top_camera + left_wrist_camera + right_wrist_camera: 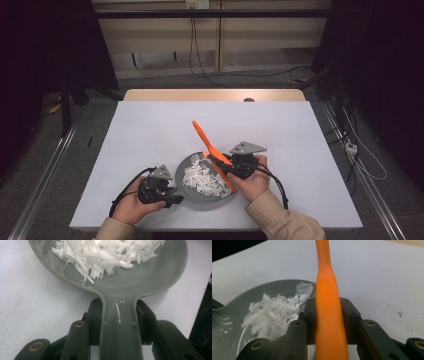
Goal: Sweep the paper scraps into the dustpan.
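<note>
A grey dustpan (200,204) lies on the white table near its front edge, with a heap of white paper shreds (202,179) in it. My left gripper (171,198) is shut on the pan's handle (121,325) at the pan's left; in the left gripper view the pads (96,315) press both sides of it. My right gripper (223,162) is shut on a long orange tool (202,135) that slants from the pan's right rim up toward the table's middle. In the right gripper view the orange shaft (328,290) runs up between the jaws, with the shreds (272,315) to its left.
The white table top (150,130) spreads wide behind and beside the pan. A wooden edge (215,95) borders its far side. Dark stands and cables (350,145) sit on the floor at both sides.
</note>
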`<action>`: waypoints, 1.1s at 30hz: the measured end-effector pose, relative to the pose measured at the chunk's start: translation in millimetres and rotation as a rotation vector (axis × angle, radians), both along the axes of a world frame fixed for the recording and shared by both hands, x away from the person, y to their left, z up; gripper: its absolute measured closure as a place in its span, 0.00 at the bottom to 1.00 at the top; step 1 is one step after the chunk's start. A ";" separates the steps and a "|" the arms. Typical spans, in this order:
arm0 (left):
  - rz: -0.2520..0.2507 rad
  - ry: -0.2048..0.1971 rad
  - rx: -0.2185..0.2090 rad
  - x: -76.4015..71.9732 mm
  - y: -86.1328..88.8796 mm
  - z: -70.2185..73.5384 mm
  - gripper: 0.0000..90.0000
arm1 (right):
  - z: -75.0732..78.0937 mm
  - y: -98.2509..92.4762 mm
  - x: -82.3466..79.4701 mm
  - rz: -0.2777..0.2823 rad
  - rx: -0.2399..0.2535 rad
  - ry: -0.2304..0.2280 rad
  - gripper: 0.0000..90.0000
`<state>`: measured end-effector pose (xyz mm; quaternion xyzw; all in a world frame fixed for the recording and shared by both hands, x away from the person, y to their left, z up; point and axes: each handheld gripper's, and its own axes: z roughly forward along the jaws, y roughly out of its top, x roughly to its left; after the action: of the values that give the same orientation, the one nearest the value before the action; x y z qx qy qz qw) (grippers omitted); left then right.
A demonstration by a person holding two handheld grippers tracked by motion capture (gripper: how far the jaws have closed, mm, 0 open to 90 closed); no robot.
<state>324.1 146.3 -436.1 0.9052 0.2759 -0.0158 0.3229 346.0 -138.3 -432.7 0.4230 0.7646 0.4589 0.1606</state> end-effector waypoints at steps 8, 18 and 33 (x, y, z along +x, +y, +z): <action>0.023 -0.031 -0.008 1.6 -0.5 -1.9 0.69 | 9.3 9.4 0.3 0.047 0.090 0.002 0.79; 0.037 -0.068 0.012 -0.6 -5.6 -3.3 0.70 | 21.9 -6.5 10.8 0.032 0.113 -0.008 0.79; 0.110 -0.095 0.016 4.6 4.7 -4.0 0.70 | 5.5 -34.0 18.7 -0.018 0.019 0.038 0.79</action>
<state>328.7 151.0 -440.1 0.8909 0.3097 0.0474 0.3288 364.6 -172.3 -427.1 0.4401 0.7593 0.4565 0.1463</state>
